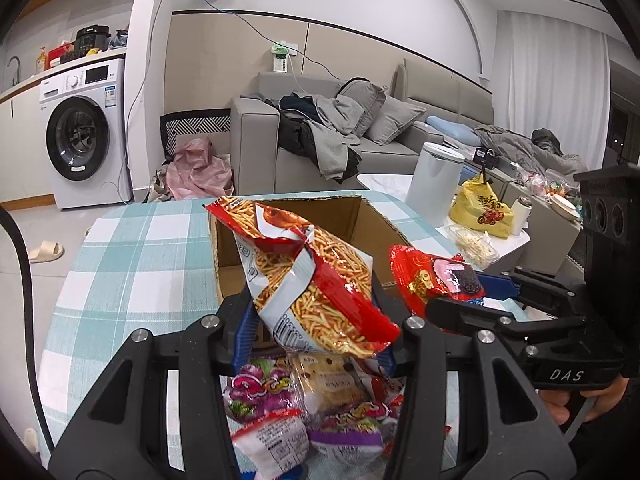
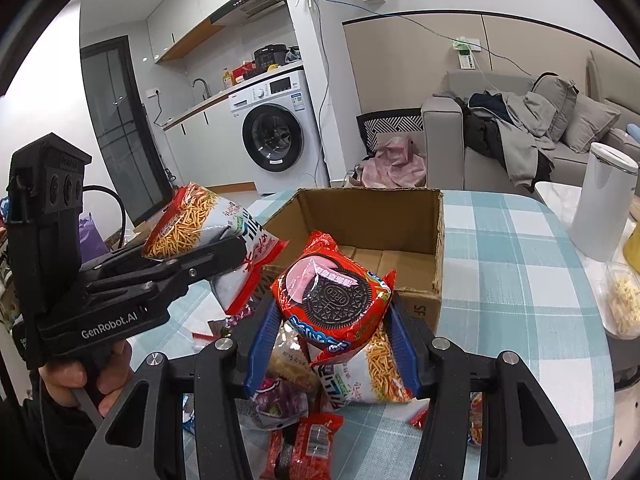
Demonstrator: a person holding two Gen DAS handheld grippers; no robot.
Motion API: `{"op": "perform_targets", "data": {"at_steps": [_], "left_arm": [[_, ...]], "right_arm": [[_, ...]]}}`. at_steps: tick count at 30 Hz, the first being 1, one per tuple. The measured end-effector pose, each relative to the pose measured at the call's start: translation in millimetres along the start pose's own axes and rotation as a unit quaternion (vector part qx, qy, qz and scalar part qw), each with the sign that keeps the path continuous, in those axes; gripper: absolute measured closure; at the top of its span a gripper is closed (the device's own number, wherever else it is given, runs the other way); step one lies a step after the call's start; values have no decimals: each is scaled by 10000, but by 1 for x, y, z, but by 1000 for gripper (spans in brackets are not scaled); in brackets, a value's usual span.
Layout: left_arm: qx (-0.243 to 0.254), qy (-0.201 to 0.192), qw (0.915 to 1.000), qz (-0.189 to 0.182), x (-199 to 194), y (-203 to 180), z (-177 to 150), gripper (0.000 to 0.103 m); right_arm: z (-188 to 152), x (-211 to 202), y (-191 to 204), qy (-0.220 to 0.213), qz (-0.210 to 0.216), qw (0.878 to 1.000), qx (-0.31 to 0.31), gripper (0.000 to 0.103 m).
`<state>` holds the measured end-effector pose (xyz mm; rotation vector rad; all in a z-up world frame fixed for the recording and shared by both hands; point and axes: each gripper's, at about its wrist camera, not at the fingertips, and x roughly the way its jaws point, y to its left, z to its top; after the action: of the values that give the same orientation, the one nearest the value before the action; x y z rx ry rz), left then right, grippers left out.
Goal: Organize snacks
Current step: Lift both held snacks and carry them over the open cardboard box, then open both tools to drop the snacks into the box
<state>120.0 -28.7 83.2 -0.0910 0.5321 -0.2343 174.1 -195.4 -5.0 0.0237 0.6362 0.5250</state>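
Two packets hung over the cardboard box (image 2: 372, 232): our left tongs (image 1: 316, 316) pinched the crispy-stick bag (image 1: 312, 280) by its lower edge, our right tongs (image 2: 332, 336) squeezed the Oreo pack (image 2: 332, 300). We judged either could slip short onto the snack pile (image 1: 304, 408). A checked counter (image 1: 132, 264) stood before a washing machine (image 1: 80, 136) and sofa (image 1: 360, 132).

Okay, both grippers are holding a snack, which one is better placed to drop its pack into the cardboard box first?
Probably right: the right gripper holds the Oreo pack directly before the cardboard box; the left gripper's noodle-snack bag looks further aside.
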Motion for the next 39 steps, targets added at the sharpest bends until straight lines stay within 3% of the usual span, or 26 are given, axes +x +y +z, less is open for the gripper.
{"op": "perform_targets", "data": {"at_steps": [39], "left_arm": [[-106, 422, 9984, 348, 108, 18, 19, 58]], "right_arm": [[35, 60, -29, 330, -33, 9986, 406, 50]]}}
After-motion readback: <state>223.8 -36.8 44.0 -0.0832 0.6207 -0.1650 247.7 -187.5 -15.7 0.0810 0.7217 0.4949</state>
